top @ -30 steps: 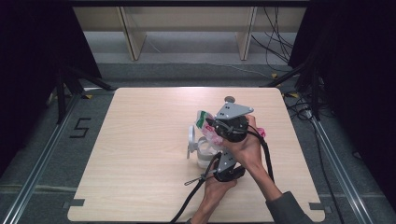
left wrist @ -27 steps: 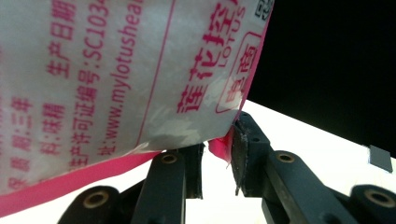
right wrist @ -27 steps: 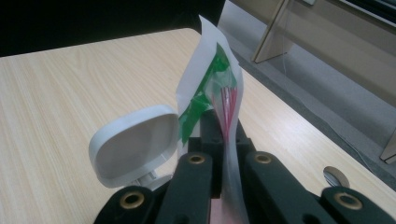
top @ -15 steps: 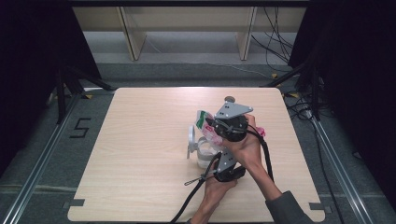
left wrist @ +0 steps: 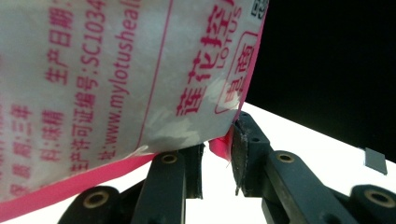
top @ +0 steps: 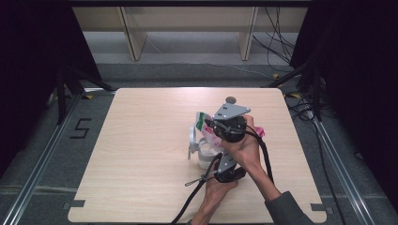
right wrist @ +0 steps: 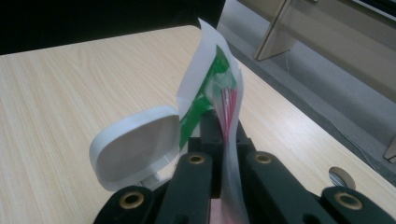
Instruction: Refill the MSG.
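A white packet (top: pixel 202 120) with pink print and a green band stands upright over a small white tub (top: pixel 202 158) whose hinged lid (top: pixel 192 136) is swung open. My right gripper (top: pixel 213 132) is shut on the packet (right wrist: pixel 210 79); in the right gripper view (right wrist: pixel 224 135) the thin film runs up between the closed jaws, with the lid (right wrist: pixel 135 144) to their left. My left gripper (top: pixel 217 159) sits just below, nearer the person. In the left gripper view (left wrist: pixel 217 163) its jaws stand apart with a gap. The packet's (left wrist: pixel 116 70) pink bottom corner hangs between them, against the right pad.
The light wooden table (top: pixel 141 154) has wide bare room to the left of the hands. A small round grey spot (top: pixel 230 99) lies near the far edge. Both cables trail toward the near edge. A shelf's legs stand on the floor beyond the table.
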